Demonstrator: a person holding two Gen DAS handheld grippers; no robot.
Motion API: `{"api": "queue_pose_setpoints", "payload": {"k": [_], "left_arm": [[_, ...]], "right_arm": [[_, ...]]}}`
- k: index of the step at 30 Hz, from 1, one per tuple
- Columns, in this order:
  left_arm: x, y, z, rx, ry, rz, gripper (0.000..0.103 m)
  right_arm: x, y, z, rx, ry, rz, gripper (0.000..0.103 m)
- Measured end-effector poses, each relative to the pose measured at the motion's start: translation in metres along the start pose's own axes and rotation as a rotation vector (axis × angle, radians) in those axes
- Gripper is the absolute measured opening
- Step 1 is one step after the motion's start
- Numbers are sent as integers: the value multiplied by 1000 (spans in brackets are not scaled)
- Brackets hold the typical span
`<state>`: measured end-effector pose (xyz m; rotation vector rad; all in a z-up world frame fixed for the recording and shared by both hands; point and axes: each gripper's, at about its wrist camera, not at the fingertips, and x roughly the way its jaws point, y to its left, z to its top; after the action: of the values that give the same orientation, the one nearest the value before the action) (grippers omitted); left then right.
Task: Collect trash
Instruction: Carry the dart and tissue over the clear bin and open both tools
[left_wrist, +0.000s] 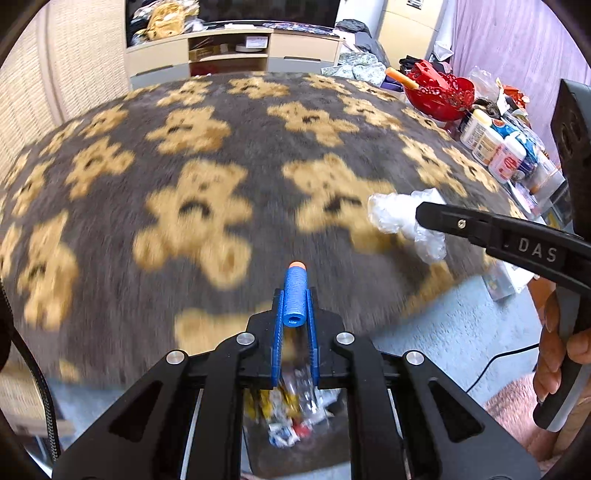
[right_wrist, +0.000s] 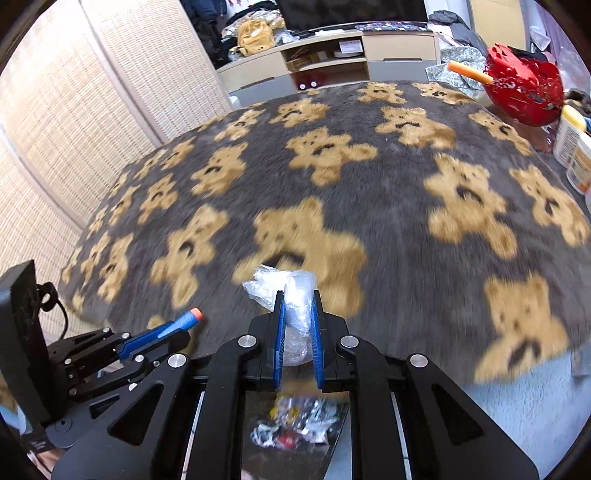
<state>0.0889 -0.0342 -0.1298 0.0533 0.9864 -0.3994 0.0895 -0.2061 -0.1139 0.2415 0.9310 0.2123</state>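
A blue foam dart (left_wrist: 294, 295) with an orange tip is pinched between my left gripper's (left_wrist: 294, 301) blue pads, pointing away from me. The same dart (right_wrist: 177, 325) shows at the lower left of the right wrist view. My right gripper (right_wrist: 298, 301) is shut on a crumpled clear plastic wrapper (right_wrist: 291, 295); that wrapper (left_wrist: 397, 214) also appears at the right of the left wrist view. Both grippers hang over the near edge of a grey blanket with tan bears (right_wrist: 369, 206). Below the fingers lies a heap of mixed trash (left_wrist: 291, 413) in a bin.
A red openwork basket (left_wrist: 441, 92) and several bottles and jars (left_wrist: 498, 144) crowd the far right edge. A low cabinet (left_wrist: 229, 51) stands behind, and a woven screen (right_wrist: 74, 110) is to the left. A person's hand (left_wrist: 557, 354) grips the right tool's handle.
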Motion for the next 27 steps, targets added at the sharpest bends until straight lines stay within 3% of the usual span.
{"api": "queue_pose_setpoints", "payload": {"k": [8,16,27], "left_arm": [[-23,-6,-71,-45,23,-6,10],[-15,-7,-126,-71,85,-7,10],[21,-3,-150,-96,163,-33,10]], "right_arm": [[-18,11,-65,-9,24,2,14],[-5,22,-122,-24,86,-18,14],[34,14,-151,24,163,-23,14]]}}
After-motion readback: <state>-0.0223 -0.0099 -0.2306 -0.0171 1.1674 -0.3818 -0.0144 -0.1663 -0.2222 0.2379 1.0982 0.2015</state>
